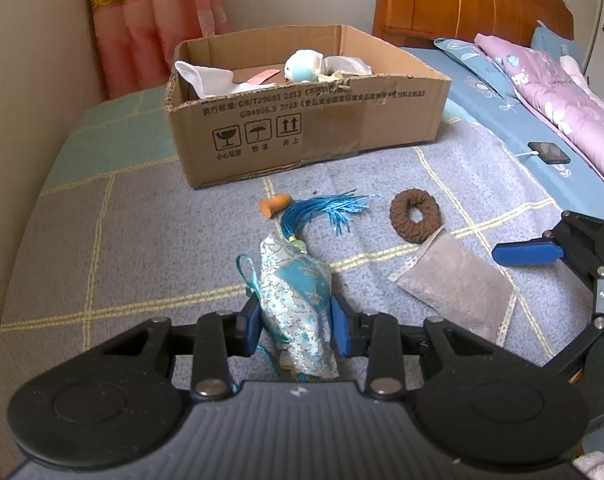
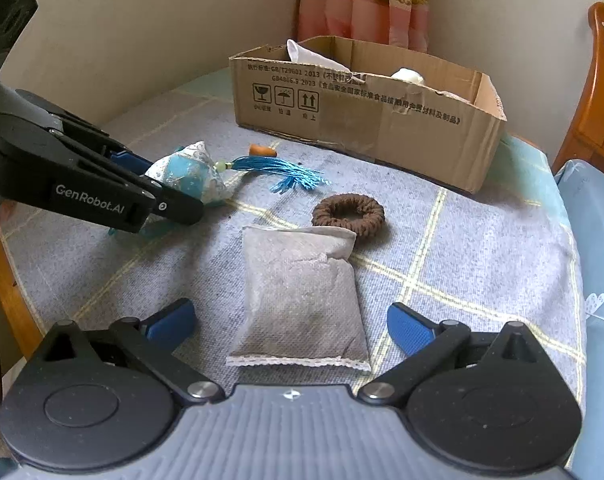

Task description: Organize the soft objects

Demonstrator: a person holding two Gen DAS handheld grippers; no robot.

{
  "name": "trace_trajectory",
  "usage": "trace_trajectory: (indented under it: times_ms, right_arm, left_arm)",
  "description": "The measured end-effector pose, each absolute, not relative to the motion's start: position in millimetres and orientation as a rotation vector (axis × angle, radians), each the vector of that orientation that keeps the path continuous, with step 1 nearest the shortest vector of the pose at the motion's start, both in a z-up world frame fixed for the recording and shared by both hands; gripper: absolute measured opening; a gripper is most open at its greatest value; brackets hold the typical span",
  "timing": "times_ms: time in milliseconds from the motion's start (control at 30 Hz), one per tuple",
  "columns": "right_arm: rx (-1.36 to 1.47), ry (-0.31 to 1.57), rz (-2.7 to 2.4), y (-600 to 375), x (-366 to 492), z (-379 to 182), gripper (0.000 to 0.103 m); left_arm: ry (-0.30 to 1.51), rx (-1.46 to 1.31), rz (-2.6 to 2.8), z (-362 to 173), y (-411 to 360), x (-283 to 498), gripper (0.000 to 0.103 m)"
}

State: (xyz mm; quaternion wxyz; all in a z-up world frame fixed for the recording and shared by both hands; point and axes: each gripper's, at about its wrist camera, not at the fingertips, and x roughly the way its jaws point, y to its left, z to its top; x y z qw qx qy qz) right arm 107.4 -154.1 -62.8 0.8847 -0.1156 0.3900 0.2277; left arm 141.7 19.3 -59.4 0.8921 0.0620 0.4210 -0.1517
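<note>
My left gripper (image 1: pixel 296 326) is shut on a blue and silver brocade sachet (image 1: pixel 300 300) with a blue tassel (image 1: pixel 325 208), low over the grey checked cloth; the sachet also shows in the right wrist view (image 2: pixel 190 176). My right gripper (image 2: pixel 290 322) is open, its fingers either side of the near end of a grey pouch (image 2: pixel 302 296), also seen in the left wrist view (image 1: pixel 453 284). A brown knitted ring (image 2: pixel 347 214) lies just beyond the pouch. A small orange piece (image 1: pixel 276 204) lies near the tassel.
An open cardboard box (image 1: pixel 309 128) stands at the back of the cloth with white cloths and a small white and blue plush toy (image 1: pixel 302 66) inside. A bed with a purple quilt (image 1: pixel 561 96) and a phone (image 1: pixel 547 152) lies to the right. A wall and curtain stand behind.
</note>
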Motion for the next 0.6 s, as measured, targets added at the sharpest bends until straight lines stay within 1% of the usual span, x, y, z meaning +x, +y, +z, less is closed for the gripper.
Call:
trace_trajectory:
  times_ms: [533, 600]
  right_arm:
    - [-0.229, 0.798, 0.444, -149.4, 111.3, -63.3, 0.103]
    - [-0.229, 0.800, 0.448, -148.7, 111.0, -62.5, 0.100]
  left_arm:
    - [0.883, 0.110, -0.326, -61.4, 23.0, 139.5, 0.034]
    - [0.884, 0.112, -0.327, -61.4, 23.8, 139.4, 0.034]
